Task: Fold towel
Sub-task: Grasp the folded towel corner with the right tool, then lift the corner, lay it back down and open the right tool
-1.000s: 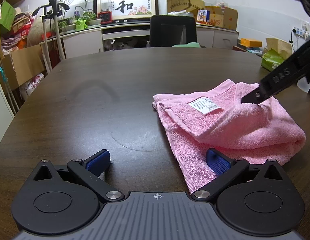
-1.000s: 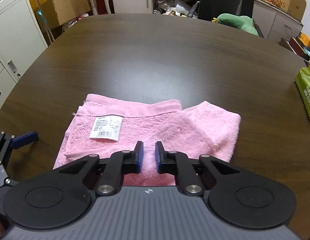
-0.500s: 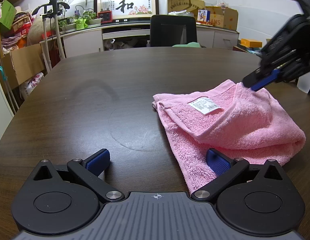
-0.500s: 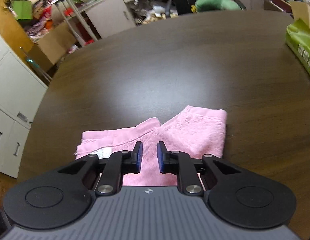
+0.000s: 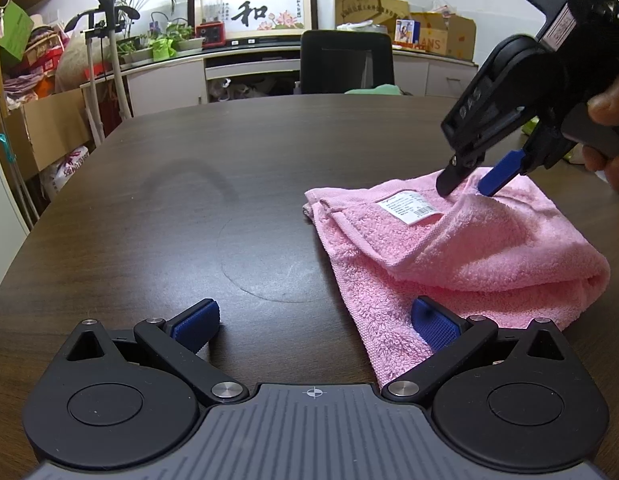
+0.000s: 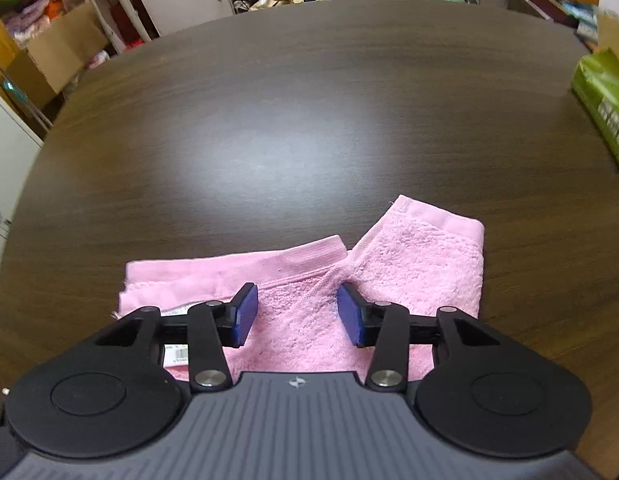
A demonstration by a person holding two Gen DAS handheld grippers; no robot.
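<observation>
The right gripper (image 6: 297,312) points steeply down over a pink terry towel (image 6: 421,264), its two blue ribbed fingers (image 6: 245,314) parted and opening, with a raised ridge of the towel's pile between them but neither pad pressing it. In the left wrist view the same gripper (image 5: 475,182), black plastic with "DAS" moulded on its side, hovers with its tips at the towel's far edge, held by a person's hand (image 5: 609,136). The left gripper (image 5: 313,320) sits low at the near edge, fingers spread wide: the left pad rests on bare wood, the right pad (image 5: 435,326) lies against the towel's near corner, nothing pinched. The towel (image 5: 469,248) is thick, looped and soft, folded into a rumpled rectangle with a rounded fold on its right side, lying right of centre on the dark brown wood-grain worktop (image 5: 189,208). A white sewn label (image 5: 409,206) carries a barcode and print too small to read. Behind, a framed picture (image 5: 253,10) shows the character "和".
</observation>
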